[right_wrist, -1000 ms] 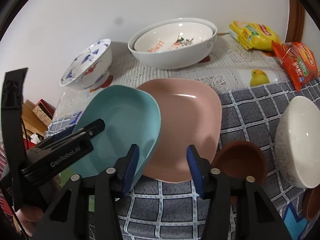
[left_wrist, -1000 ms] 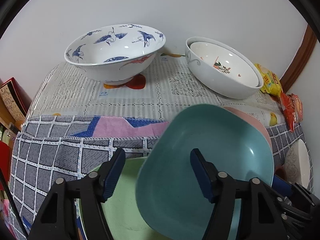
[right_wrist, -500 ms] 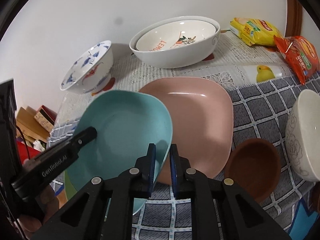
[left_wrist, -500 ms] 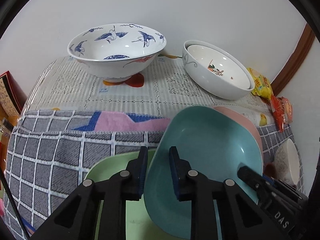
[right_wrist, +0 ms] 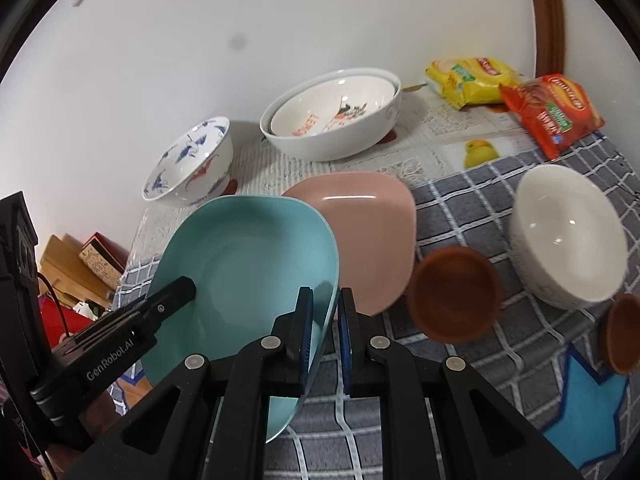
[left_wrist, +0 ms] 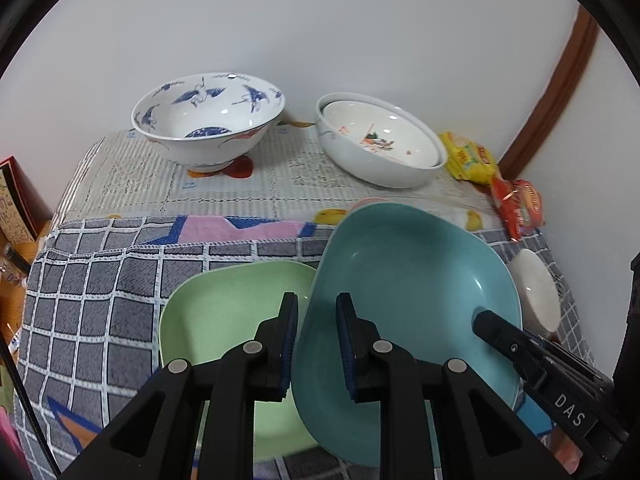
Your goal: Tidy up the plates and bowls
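Note:
A teal square plate (left_wrist: 408, 288) hangs tilted above the checked cloth, held from both sides. My left gripper (left_wrist: 317, 300) is shut on its left rim, and my right gripper (right_wrist: 326, 292) is shut on its right rim. In the right wrist view the teal plate (right_wrist: 248, 264) shows one finger (right_wrist: 172, 300) of the left gripper lying inside it. A green plate (left_wrist: 224, 312) lies flat below and to the left. A pink plate (right_wrist: 368, 232) lies on the cloth beyond the teal one.
At the back by the wall stand a blue-crane bowl (left_wrist: 208, 128) and nested white bowls (left_wrist: 380, 148). To the right are a white bowl (right_wrist: 568, 236), two brown bowls (right_wrist: 452, 292) (right_wrist: 624, 336), and yellow (right_wrist: 472, 80) and red (right_wrist: 552, 112) snack packets. Boxes (right_wrist: 92, 256) sit past the table's left edge.
Both grippers closed on the teal plate's opposite rims, then rose with it. The plate came up off the green and pink plates, which now show more.

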Demonstrator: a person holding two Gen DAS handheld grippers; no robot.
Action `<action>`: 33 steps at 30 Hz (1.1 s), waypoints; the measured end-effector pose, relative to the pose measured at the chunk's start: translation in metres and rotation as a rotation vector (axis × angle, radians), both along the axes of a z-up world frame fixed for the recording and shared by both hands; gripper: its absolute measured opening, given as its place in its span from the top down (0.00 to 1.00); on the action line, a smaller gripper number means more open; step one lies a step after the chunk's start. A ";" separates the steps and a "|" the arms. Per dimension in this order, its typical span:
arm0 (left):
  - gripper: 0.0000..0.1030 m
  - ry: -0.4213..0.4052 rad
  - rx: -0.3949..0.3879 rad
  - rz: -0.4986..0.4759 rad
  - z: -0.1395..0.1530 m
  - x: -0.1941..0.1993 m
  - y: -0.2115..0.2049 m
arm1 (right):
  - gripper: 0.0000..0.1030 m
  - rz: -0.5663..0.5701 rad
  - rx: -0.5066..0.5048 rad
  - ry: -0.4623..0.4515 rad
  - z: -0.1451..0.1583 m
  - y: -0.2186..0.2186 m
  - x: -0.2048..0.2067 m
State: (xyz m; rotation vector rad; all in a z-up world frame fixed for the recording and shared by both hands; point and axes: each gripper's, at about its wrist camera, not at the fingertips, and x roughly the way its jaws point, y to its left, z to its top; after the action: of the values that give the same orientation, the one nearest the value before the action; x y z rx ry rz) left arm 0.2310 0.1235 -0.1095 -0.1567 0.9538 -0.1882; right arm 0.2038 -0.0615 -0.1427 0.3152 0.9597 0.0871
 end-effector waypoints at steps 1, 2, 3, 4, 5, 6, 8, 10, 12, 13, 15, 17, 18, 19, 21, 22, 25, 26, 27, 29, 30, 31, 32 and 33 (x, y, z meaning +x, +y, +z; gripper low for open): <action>0.82 -0.004 -0.008 0.000 0.003 -0.005 -0.001 | 0.88 -0.005 0.002 -0.005 0.003 -0.002 -0.004; 0.82 -0.010 -0.011 0.001 0.006 -0.009 -0.003 | 0.88 -0.007 0.005 -0.007 0.006 -0.004 -0.007; 0.82 -0.020 -0.011 0.001 0.010 -0.015 -0.005 | 0.88 -0.005 0.009 -0.009 0.008 -0.006 -0.012; 0.82 -0.028 -0.011 0.000 0.014 -0.021 -0.007 | 0.88 -0.003 0.013 -0.012 0.011 -0.008 -0.016; 0.82 -0.032 -0.012 0.002 0.016 -0.025 -0.008 | 0.89 -0.001 0.016 -0.017 0.013 -0.010 -0.020; 0.82 -0.037 -0.011 0.006 0.019 -0.031 -0.010 | 0.89 -0.001 0.017 -0.020 0.014 -0.012 -0.023; 0.82 -0.046 -0.010 0.011 0.023 -0.039 -0.011 | 0.90 0.004 0.021 -0.026 0.017 -0.015 -0.029; 0.82 -0.046 -0.013 0.019 0.026 -0.046 -0.013 | 0.90 0.010 0.026 -0.031 0.020 -0.017 -0.035; 0.83 -0.049 -0.013 0.023 0.029 -0.054 -0.016 | 0.90 0.010 0.035 -0.040 0.024 -0.020 -0.042; 0.83 -0.050 -0.010 0.025 0.030 -0.057 -0.017 | 0.90 0.011 0.038 -0.042 0.025 -0.022 -0.045; 0.83 -0.048 -0.004 0.030 0.031 -0.062 -0.020 | 0.90 0.011 0.044 -0.046 0.027 -0.025 -0.052; 0.83 -0.050 0.003 0.033 0.033 -0.067 -0.023 | 0.90 0.011 0.045 -0.051 0.030 -0.027 -0.056; 0.83 -0.049 0.007 0.037 0.033 -0.069 -0.024 | 0.90 0.012 0.047 -0.052 0.030 -0.028 -0.057; 0.83 -0.049 0.009 0.040 0.033 -0.072 -0.024 | 0.90 0.013 0.052 -0.053 0.031 -0.029 -0.058; 0.83 -0.047 0.010 0.045 0.034 -0.076 -0.024 | 0.90 0.019 0.060 -0.056 0.032 -0.030 -0.060; 0.83 -0.046 0.012 0.049 0.034 -0.078 -0.024 | 0.90 0.022 0.062 -0.057 0.032 -0.030 -0.061; 0.83 -0.044 0.016 0.055 0.035 -0.081 -0.023 | 0.90 0.031 0.069 -0.063 0.035 -0.029 -0.063; 0.83 -0.042 0.017 0.056 0.035 -0.082 -0.023 | 0.90 0.033 0.071 -0.064 0.035 -0.029 -0.063; 0.83 -0.042 0.017 0.057 0.036 -0.082 -0.022 | 0.90 0.034 0.073 -0.063 0.035 -0.028 -0.063; 0.83 -0.042 0.020 0.056 0.037 -0.083 -0.023 | 0.90 0.036 0.075 -0.065 0.036 -0.028 -0.064; 0.83 -0.043 0.020 0.056 0.037 -0.083 -0.023 | 0.90 0.037 0.074 -0.066 0.036 -0.028 -0.064; 0.83 -0.045 0.020 0.056 0.038 -0.083 -0.024 | 0.90 0.037 0.074 -0.066 0.037 -0.029 -0.065; 0.83 -0.047 0.020 0.057 0.039 -0.083 -0.024 | 0.90 0.038 0.076 -0.067 0.037 -0.029 -0.065; 0.83 -0.049 0.019 0.059 0.039 -0.084 -0.024 | 0.90 0.038 0.077 -0.066 0.037 -0.029 -0.065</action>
State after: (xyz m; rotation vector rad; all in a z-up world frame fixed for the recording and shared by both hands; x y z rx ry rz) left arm 0.1474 0.0996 -0.0701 -0.1616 0.9013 -0.1281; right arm 0.1391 -0.0909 -0.1058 0.3627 0.8981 0.1690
